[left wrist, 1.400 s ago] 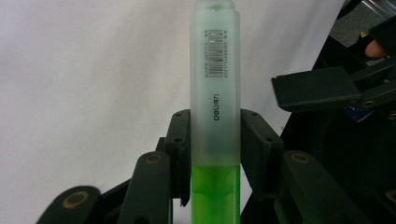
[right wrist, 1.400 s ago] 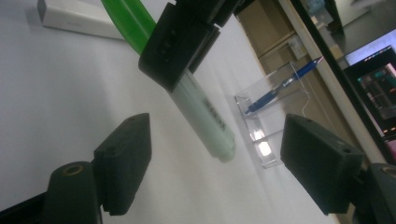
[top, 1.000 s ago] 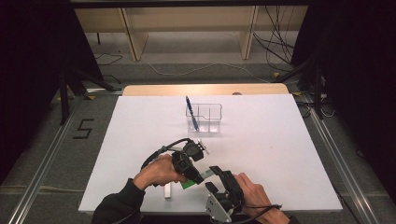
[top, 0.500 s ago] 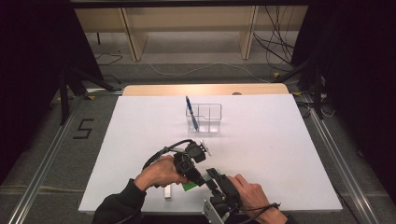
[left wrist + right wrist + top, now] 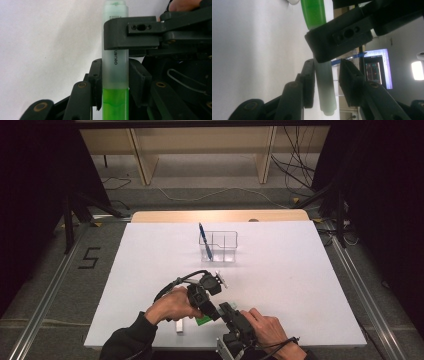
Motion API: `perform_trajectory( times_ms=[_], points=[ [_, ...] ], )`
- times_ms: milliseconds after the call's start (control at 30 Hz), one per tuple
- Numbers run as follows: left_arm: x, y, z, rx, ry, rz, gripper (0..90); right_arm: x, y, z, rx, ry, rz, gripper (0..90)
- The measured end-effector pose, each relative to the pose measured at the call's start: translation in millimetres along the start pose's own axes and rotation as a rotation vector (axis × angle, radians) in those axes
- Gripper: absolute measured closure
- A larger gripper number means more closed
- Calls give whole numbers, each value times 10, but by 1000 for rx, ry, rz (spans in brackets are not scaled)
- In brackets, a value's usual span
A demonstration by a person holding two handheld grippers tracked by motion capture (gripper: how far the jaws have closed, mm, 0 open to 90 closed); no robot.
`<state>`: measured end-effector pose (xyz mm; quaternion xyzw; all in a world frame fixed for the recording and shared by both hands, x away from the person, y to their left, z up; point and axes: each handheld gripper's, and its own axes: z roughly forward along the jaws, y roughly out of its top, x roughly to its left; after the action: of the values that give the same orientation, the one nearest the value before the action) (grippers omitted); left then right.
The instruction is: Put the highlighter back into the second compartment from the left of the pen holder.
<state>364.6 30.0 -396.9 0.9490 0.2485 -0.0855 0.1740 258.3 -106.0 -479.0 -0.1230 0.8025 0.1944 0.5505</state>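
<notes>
A green highlighter (image 5: 115, 102) with a long frosted end (image 5: 115, 37) stands between the pads of my left gripper (image 5: 115, 82), which is shut on it where green meets frosted. In the high view this gripper (image 5: 213, 313) sits near the table's front edge with the green barrel (image 5: 202, 321) below it. My right gripper (image 5: 327, 82) has the frosted end (image 5: 325, 85) between its jaws, which have just been closing. The left pad touches it and a thin gap shows at the right pad. From above, the right gripper (image 5: 224, 309) meets the left one tip to tip.
A small white block (image 5: 179, 326) lies on the white table (image 5: 300, 285) by the left hand. A clear divided holder (image 5: 222, 245) with a blue pen (image 5: 204, 239) upright in it stands at mid-table. Dark floor and cables surround the table.
The right hand has edged slightly toward the left gripper. The left hand and the highlighter have stayed put.
</notes>
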Motion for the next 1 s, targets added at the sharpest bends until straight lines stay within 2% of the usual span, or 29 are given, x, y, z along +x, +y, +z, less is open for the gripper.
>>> perform_trajectory(
  times_ms=[133, 300, 467, 600, 733, 800, 867, 900, 967, 1000],
  points=[
    [2, 3, 2, 2, -3, 4, 662, 13, 4, 4, -4, -3, -28, 705],
    [8, 4, -2, 4, -5, -3, 662, 41, 9, 3, 3, -7, -31, 743],
    [26, 5, 7, 15, -15, -8, 660, 57, 7, 13, -6, -9, -62, 762],
    [32, -6, -2, 19, -24, -1, 651, 59, 16, 9, -6, -1, -57, 768],
    [26, -13, -33, 18, -40, 4, 516, 42, 1, 8, -3, -8, -50, 770],
    [15, -15, -55, 5, -38, 0, 427, 32, -17, 11, 0, -10, -42, 770],
    [13, -20, -85, -5, -21, 6, 377, 27, -26, 8, 7, -5, -35, 771],
    [7, -23, -104, -20, -11, 2, 346, 32, -31, 4, 11, -2, -22, 771],
    [16, -28, -157, -54, 0, 5, 322, 8, -43, 7, 1, 0, -43, 770],
    [15, -33, -180, -76, 6, -6, 309, 16, -53, 2, 7, 3, -24, 771]
  ],
)
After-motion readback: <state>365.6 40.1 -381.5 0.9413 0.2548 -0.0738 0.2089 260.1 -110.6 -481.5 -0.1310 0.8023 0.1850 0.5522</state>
